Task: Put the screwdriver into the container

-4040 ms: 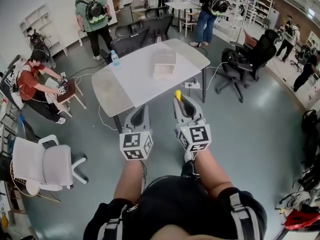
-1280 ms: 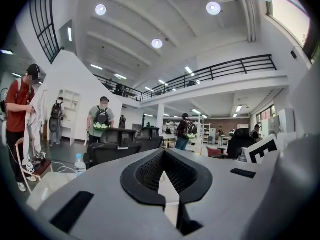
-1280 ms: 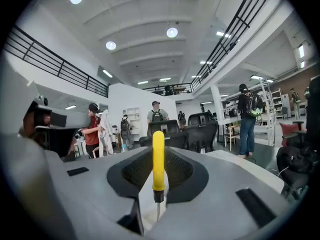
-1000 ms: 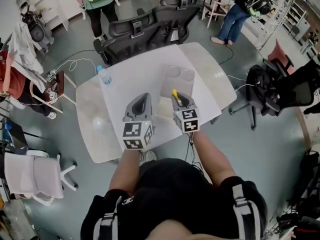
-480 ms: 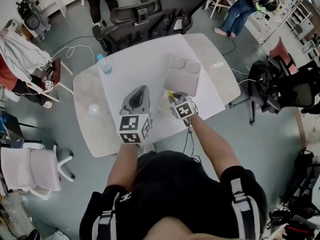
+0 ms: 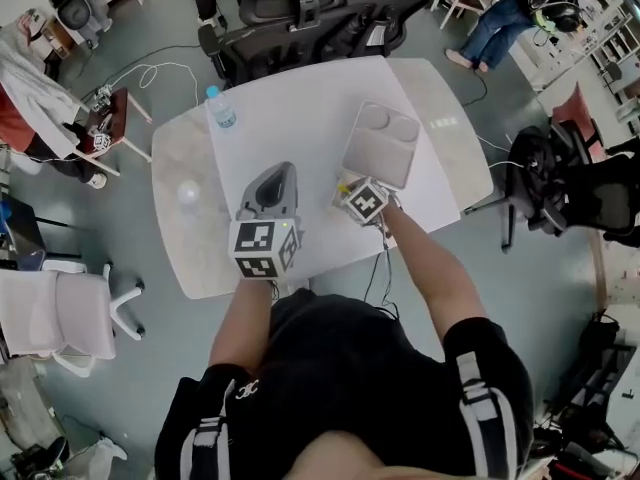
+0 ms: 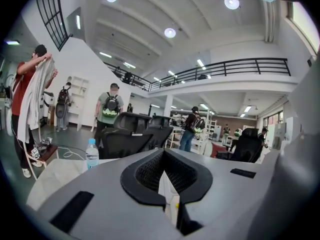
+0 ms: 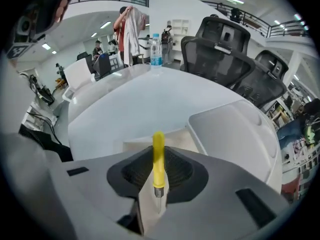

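Note:
My right gripper (image 6: 350, 190) is shut on a yellow-handled screwdriver (image 8: 158, 163), its handle pointing away from me and its metal shaft pinched between the jaws. In the head view the yellow handle (image 6: 343, 181) pokes out just over the near end of the white container (image 6: 381, 144). The right gripper view shows the container's beige open tray (image 8: 175, 135) right beneath the handle and its raised lid (image 8: 235, 129) to the right. My left gripper (image 6: 276, 182) hovers over the white table (image 6: 290, 108) left of the container, jaws together and empty (image 7: 163, 159).
A water bottle (image 6: 221, 109) stands near the table's far left edge. Black office chairs (image 6: 320, 13) line the far side and another (image 6: 545, 183) sits to the right. A white chair (image 6: 70, 318), floor cables and people surround the table.
The view has closed in over the table. My right gripper has carried the screwdriver forward and down to the container's near end. The left gripper stays about where it was.

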`<state>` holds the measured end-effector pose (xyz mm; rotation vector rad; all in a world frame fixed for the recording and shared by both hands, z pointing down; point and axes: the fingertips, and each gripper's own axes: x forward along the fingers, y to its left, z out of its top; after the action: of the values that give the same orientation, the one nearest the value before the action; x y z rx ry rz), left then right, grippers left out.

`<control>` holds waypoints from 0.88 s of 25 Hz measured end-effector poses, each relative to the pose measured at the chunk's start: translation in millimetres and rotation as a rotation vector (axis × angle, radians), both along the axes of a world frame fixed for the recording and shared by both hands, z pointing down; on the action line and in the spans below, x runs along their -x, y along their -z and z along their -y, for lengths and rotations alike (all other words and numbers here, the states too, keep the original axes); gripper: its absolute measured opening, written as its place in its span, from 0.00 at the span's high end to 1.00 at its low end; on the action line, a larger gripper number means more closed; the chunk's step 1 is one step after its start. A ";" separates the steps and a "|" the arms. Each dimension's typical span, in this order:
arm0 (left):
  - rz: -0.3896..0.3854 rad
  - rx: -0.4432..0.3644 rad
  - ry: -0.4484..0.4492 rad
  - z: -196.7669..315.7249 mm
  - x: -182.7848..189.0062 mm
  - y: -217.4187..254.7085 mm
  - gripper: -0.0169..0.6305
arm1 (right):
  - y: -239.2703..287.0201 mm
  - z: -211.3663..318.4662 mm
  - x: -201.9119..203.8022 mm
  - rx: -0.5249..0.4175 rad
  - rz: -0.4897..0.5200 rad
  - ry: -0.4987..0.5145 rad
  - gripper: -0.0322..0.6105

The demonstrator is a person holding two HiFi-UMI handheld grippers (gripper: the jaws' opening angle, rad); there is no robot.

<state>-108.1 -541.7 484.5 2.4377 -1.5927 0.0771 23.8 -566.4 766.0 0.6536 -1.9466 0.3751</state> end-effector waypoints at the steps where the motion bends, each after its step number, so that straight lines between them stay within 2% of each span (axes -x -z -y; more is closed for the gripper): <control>1: 0.001 0.003 0.004 0.5 2.8 -1.2 0.96 | -1.5 2.5 1.2 0.008 -0.003 0.013 0.85; 3: 0.004 0.009 0.011 0.9 7.7 -2.6 0.96 | -1.0 11.1 0.7 0.009 -0.010 0.023 0.85; 5: 0.007 0.015 0.017 0.9 11.3 -4.2 0.96 | -3.5 13.1 -4.7 0.048 -0.038 0.023 0.85; 8: 0.007 0.026 0.022 0.2 13.5 -8.3 0.96 | -17.7 6.5 -12.7 0.101 -0.094 0.052 0.85; 13: 0.012 0.036 0.027 1.0 17.9 -12.5 0.96 | -35.7 -5.4 -9.8 0.138 -0.124 0.096 0.85; 19: 0.021 0.049 0.027 -4.1 20.8 -17.0 0.96 | -39.5 -6.9 -9.2 0.196 -0.091 0.075 0.85; 22: 0.025 0.054 0.028 -3.5 23.6 -18.3 0.96 | -39.8 -5.7 -6.4 0.230 -0.027 0.039 0.84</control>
<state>-131.7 -538.2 502.8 2.3824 -1.6132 0.1441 30.1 -560.7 805.8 0.4689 -1.8530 0.5535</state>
